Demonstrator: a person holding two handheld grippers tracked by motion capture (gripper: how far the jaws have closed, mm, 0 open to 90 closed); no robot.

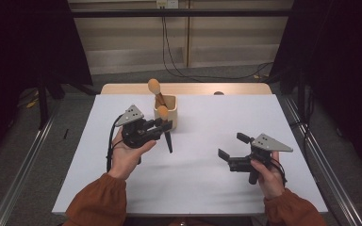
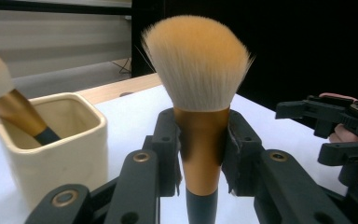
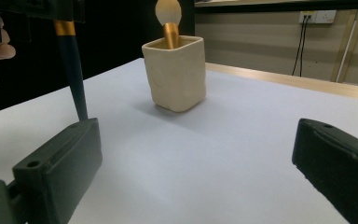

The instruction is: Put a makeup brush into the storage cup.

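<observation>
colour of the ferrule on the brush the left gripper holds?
Gold, between pale orange-tipped bristles and a dark handle. The left gripper view shows the brush best.

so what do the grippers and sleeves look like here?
Both grippers, left gripper and right gripper, are black, with blocky two-jaw linkages, each topped by a grey three-cornered plate dotted with small holes. A black cable trails from the left one. The sleeves are rust-orange, gathered at the cuffs.

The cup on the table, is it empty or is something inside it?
Not empty. The cup stands upright with one brush in it, leaning, bristles up.
</observation>
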